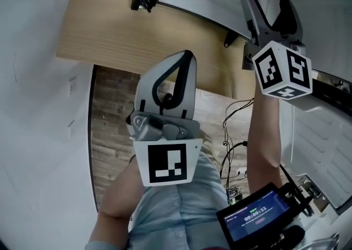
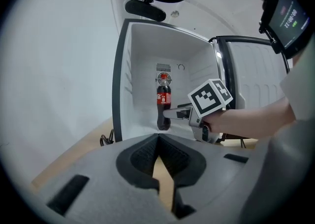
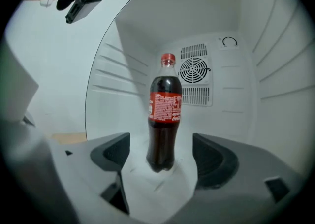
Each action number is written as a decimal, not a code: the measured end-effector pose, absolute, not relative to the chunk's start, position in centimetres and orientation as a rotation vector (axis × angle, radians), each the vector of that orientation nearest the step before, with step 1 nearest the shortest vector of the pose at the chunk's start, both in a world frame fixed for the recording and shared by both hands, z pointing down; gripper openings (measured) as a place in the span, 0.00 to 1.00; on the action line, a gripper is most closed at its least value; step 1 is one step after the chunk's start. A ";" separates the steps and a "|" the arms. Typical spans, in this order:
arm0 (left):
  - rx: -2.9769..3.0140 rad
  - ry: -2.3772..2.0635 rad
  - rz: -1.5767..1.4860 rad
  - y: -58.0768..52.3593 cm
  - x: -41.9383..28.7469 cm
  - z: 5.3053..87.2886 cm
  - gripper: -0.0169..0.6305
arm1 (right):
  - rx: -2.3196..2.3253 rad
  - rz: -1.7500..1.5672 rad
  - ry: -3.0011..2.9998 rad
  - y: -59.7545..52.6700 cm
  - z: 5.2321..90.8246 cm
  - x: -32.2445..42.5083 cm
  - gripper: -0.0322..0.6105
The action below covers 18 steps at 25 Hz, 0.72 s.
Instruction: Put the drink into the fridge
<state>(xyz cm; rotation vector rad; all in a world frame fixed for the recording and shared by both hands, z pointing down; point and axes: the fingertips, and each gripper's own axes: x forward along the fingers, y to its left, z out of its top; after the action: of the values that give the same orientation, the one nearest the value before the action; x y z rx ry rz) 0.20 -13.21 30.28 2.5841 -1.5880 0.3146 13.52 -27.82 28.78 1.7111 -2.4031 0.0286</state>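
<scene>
The drink [image 3: 165, 114] was shown upright on the fridge [image 3: 123, 70] floor in the gripper views; only its label was caught in the head view. The right gripper [image 3: 161, 164] was held wide, with clearance on both sides. The left gripper [image 2: 158, 161] was closed, empty, outside the doorway.

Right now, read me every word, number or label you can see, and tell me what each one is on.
Nothing can be quoted with confidence.
Cola bottle, red label: white print, too small to read.
Screen: timer-like digits, too blurred to quote.
Marker cube: black-and-white squares only, no words.
</scene>
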 end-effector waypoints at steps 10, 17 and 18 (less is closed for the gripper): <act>2.596 -1.671 0.326 -9.7 0.9 27.1 0.04 | 1.667 0.110 -2.485 -19.0 28.5 12.8 0.63; 2.588 -1.772 0.312 -7.0 0.0 22.7 0.04 | 1.593 0.067 -2.588 -12.3 24.4 11.3 0.38; 2.579 -1.784 0.306 -6.4 0.0 21.9 0.04 | 1.592 0.056 -2.594 -11.1 23.6 11.3 0.35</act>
<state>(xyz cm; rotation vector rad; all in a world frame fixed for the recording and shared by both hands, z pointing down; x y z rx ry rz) -0.01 -6.39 21.94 2.5793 -1.7844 0.3057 11.32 -11.11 23.57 1.5919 -2.5941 0.0560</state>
